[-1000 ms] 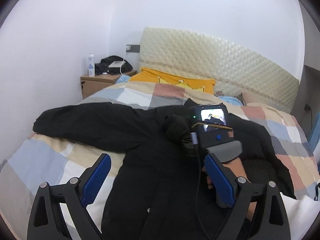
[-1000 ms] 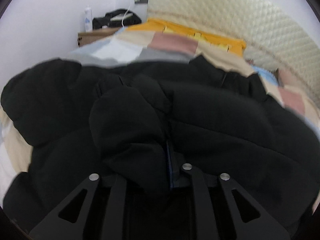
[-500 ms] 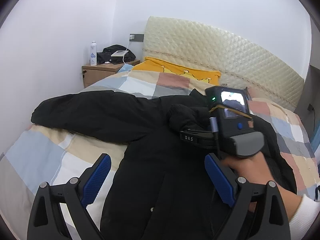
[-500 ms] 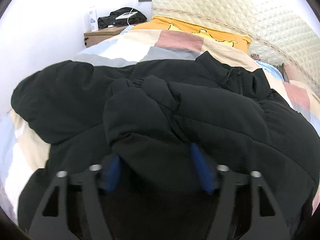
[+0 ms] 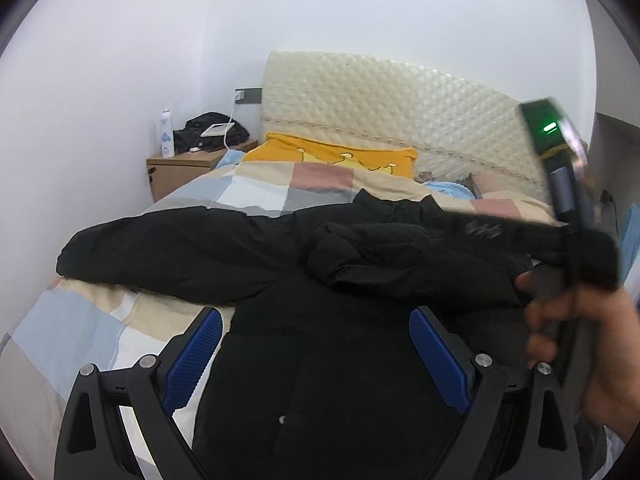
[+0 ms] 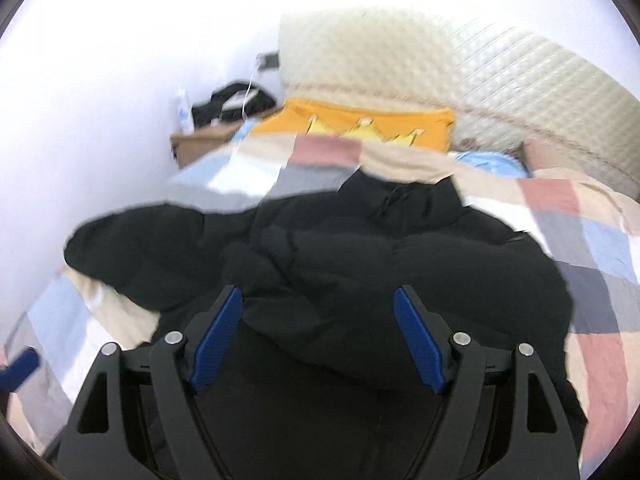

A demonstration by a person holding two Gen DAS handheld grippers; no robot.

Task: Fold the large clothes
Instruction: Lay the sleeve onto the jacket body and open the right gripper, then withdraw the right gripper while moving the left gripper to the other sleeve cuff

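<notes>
The bulky black padded jacket (image 5: 344,344) lies flat across the checked quilt (image 5: 80,328); its unfolded sleeve (image 5: 168,256) stretches leftward, nearer the wide-open, empty left gripper (image 5: 316,356); the right gripper (image 6: 318,340) also gapes empty.

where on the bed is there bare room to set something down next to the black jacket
Bare quilt lies left of the jacket, below its outstretched sleeve. Another strip runs between the collar and the yellow pillow. In the right wrist view, quilt shows right of the jacket. The nightstand is crowded.
</notes>
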